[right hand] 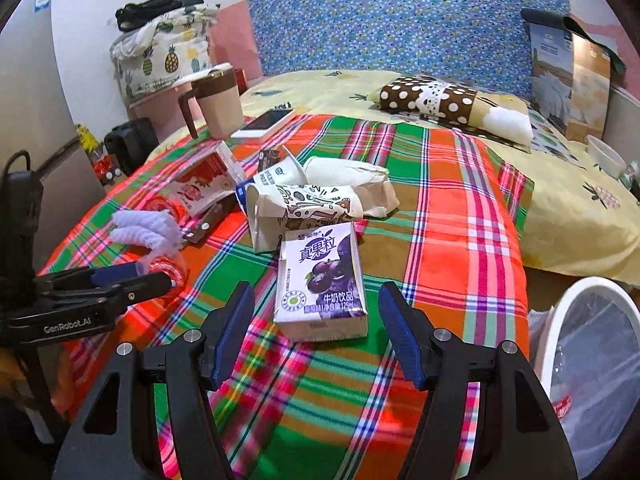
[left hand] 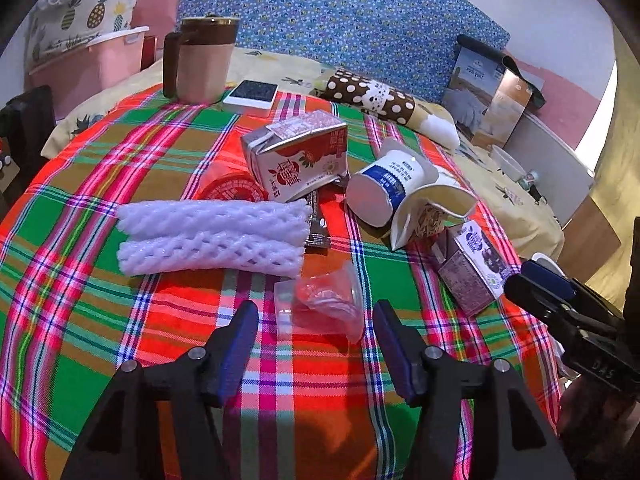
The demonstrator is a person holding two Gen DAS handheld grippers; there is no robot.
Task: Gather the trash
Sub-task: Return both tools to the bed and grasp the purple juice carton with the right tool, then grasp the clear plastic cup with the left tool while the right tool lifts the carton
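Trash lies on a plaid-covered table (left hand: 80,320). My left gripper (left hand: 316,316) is open, its fingers on either side of a clear plastic cup (left hand: 324,304) lying on its side. Beyond are white foam netting (left hand: 212,236), a red-and-white milk carton (left hand: 300,156), a white yogurt cup (left hand: 388,184) and a crushed paper cup (left hand: 428,212). My right gripper (right hand: 316,304) is open, its fingers on either side of a purple drink carton (right hand: 320,280), which also shows in the left wrist view (left hand: 472,268). The right gripper shows at the left view's right edge (left hand: 560,300).
A white trash bin with a clear liner (right hand: 592,360) stands at the table's right. A beige mug (left hand: 204,60) and a phone (left hand: 252,94) sit at the table's far edge. A bed with a dotted pillow (right hand: 448,108) lies behind.
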